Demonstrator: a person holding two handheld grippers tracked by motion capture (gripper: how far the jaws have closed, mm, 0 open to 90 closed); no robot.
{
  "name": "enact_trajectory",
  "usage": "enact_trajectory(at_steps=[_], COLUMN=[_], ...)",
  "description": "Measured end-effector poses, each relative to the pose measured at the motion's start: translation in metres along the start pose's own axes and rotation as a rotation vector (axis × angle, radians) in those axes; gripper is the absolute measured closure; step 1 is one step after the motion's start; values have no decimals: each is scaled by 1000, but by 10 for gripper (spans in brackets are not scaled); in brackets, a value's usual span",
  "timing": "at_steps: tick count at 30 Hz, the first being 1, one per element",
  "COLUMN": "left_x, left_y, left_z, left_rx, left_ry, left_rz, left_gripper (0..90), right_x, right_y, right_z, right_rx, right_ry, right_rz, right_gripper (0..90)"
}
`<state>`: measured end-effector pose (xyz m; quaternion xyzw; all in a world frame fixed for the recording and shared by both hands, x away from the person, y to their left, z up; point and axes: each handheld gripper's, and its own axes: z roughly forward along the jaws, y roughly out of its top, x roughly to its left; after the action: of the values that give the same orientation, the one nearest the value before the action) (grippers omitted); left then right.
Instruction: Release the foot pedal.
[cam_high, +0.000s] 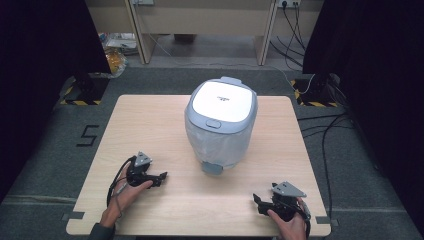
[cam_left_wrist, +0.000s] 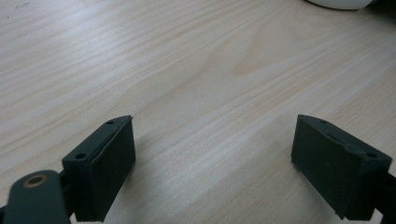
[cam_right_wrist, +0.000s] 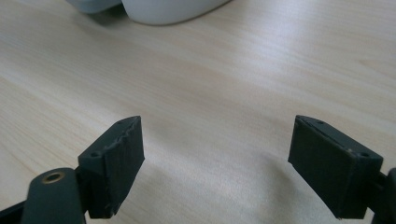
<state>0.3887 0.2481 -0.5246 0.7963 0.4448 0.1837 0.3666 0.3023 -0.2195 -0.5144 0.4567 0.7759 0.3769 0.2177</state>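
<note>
Wooden table (cam_high: 150, 125) is carrying a lidded pedal bin (cam_high: 220, 122) mid-table; left gripper (cam_high: 161, 177) and right gripper (cam_high: 257, 199) are resting near the front edge, jaws apart, seemingly awaiting a start.

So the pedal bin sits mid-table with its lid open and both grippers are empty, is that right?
Not quite: the pedal bin has its lid shut, as the high view shows. It does sit mid-table, and the left gripper and right gripper are both empty, jaws apart.

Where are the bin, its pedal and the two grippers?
bin (cam_high: 221, 99): high view, on its white lid.
pedal (cam_high: 212, 168): high view, its grey middle.
left gripper (cam_high: 163, 176): high view, jaw tips.
right gripper (cam_high: 256, 199): high view, jaw tips.
</note>
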Motion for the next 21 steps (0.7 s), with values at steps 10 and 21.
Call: enact_trajectory(at_steps=[10, 21], left_x=[0, 0], left_y=[0, 0], left_z=[0, 0], left_rx=[0, 0], left_ry=[0, 1], left_rz=[0, 0], left_gripper=[128, 128], right_x=[1, 1], right_y=[-2, -2], right_z=[2, 3], right_rx=[96, 98], right_ry=[11, 19], right_rz=[-28, -41], right_gripper=[139, 123])
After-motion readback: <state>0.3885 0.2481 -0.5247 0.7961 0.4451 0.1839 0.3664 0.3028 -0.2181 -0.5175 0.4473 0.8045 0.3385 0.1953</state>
